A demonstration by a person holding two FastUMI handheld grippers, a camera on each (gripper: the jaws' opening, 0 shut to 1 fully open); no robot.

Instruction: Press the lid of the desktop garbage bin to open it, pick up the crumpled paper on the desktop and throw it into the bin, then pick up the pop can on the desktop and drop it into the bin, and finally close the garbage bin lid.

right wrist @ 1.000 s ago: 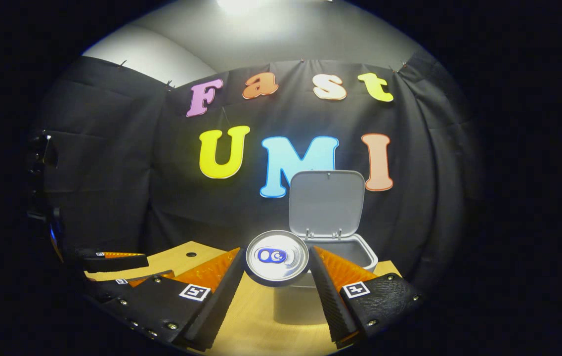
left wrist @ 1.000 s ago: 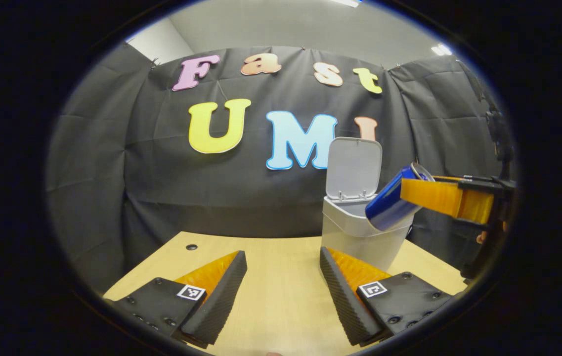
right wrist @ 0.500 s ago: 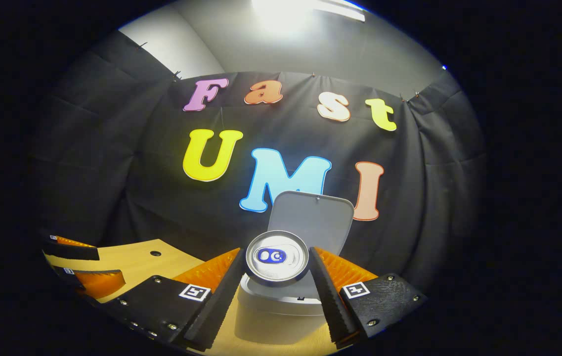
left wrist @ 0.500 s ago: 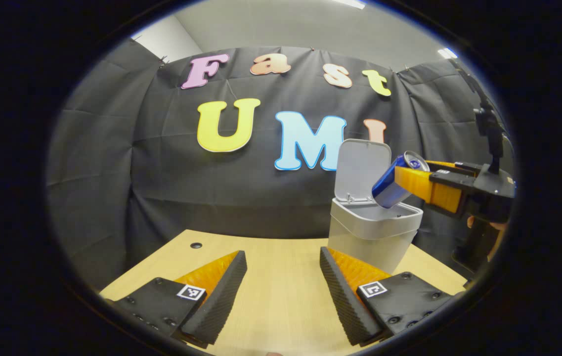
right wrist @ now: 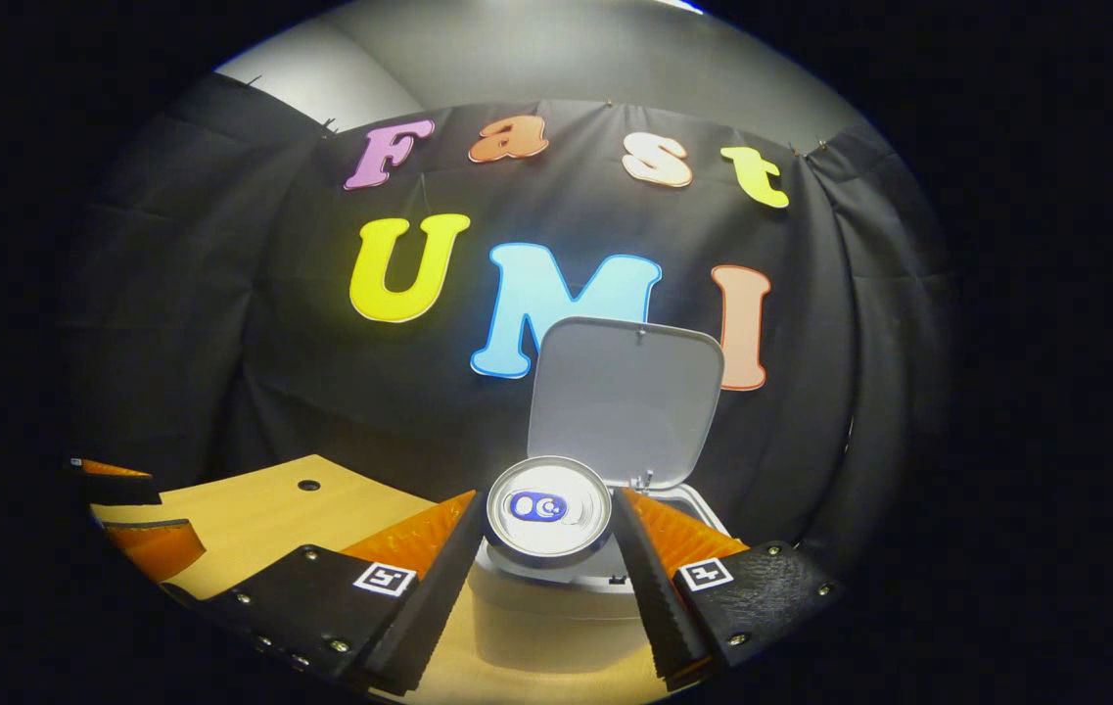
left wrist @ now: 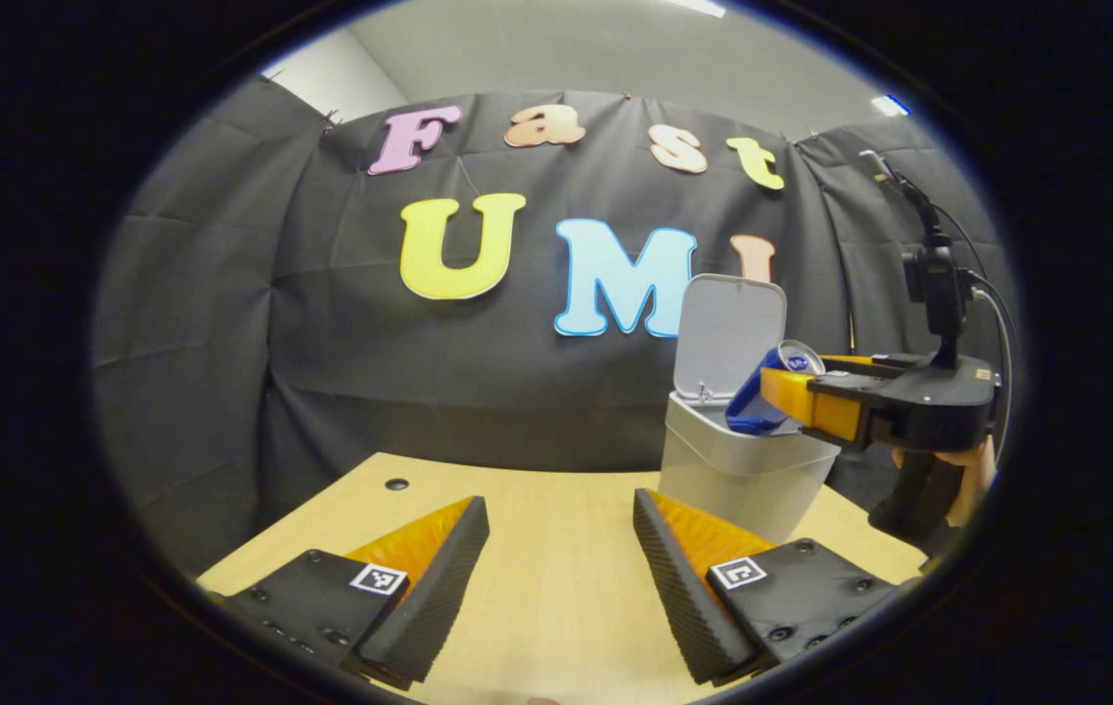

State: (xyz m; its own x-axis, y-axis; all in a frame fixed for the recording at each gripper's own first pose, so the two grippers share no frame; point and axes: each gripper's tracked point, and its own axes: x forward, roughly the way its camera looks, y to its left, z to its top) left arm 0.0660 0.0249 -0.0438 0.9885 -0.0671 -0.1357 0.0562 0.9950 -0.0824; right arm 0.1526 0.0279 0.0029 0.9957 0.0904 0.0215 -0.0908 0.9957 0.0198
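Observation:
The grey desktop bin (left wrist: 747, 475) stands on the wooden table at the right, its lid (left wrist: 727, 333) swung up and open. A blue pop can (left wrist: 752, 403) hangs tilted over the bin's mouth, bottom end dipping past the rim. My right gripper (left wrist: 783, 392) is shut on it, held by a hand (left wrist: 969, 468). In the right gripper view the can's silver top (right wrist: 548, 509) sits between the two fingers of my right gripper (right wrist: 546, 499), with the bin (right wrist: 556, 612) below and the raised lid (right wrist: 626, 401) behind. My left gripper (left wrist: 558, 501) hovers open over the table, holding nothing.
The light wooden table (left wrist: 556, 597) has a small round hole (left wrist: 396, 484) near its far left corner. Black cloth walls close the booth behind and beside the bin. My left gripper (right wrist: 120, 504) shows at the far left of the right gripper view.
The right gripper has carried the can farther over the bin and lowered it, so its bottom end now dips into the opening. The left gripper has barely moved.

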